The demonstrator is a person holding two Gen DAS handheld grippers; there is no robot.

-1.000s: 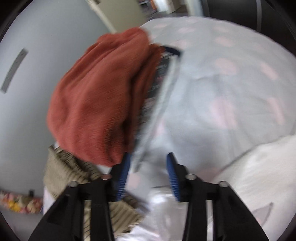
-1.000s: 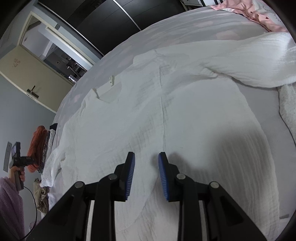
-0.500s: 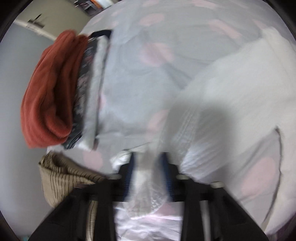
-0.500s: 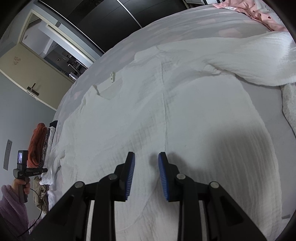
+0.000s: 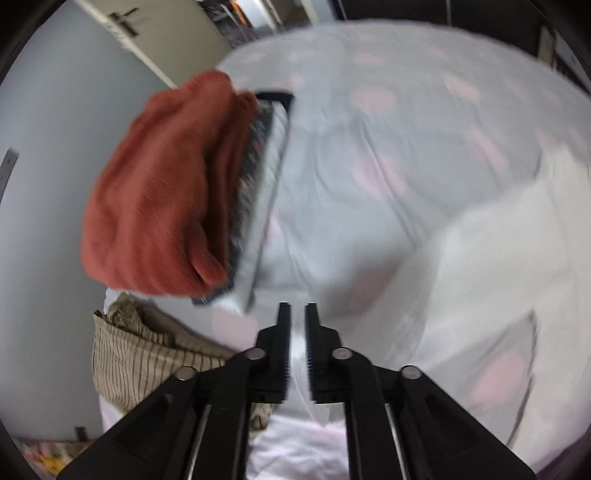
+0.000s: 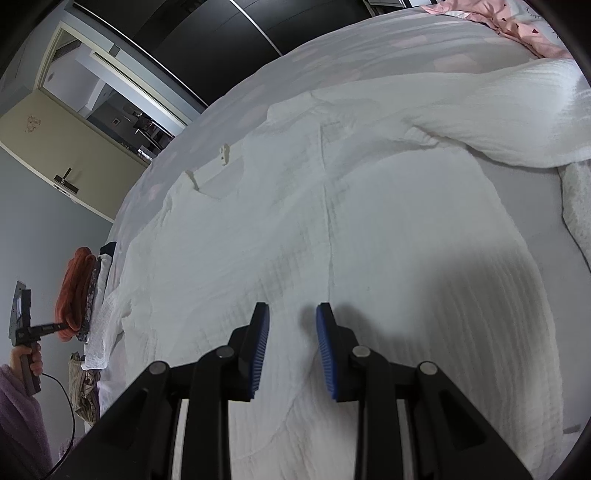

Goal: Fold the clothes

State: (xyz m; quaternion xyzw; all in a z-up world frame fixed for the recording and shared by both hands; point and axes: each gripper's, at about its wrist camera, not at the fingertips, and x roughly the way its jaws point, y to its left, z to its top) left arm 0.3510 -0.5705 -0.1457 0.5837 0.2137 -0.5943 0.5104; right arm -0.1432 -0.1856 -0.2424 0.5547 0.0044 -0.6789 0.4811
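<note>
In the left wrist view the picture is blurred. The left gripper sits at 6 o'clock, its fingers close together with only a narrow gap. The gap has just been widening again after a squeeze. A thin fold of white cloth passes between the fingers, but I cannot tell if the pads still press on it. At 9 o'clock lies a stack of folded clothes with a rust-red sweater on top and a dark patterned piece and a white one under it. At 7 o'clock a beige striped garment hangs at the bed edge. The bed sheet, pale grey with pink dots, fills the upper right part.

In the right wrist view the right gripper is at 6 o'clock, its blue-padded fingers apart and holding nothing, above the cloth. The white garment lies spread out on the bed and fills the middle. Its collar is at 10 o'clock and one sleeve reaches to 2 o'clock. A pink cloth lies at 1 o'clock. At 9 o'clock the left hand, in a lilac sleeve, holds the other gripper near the red sweater.
</note>
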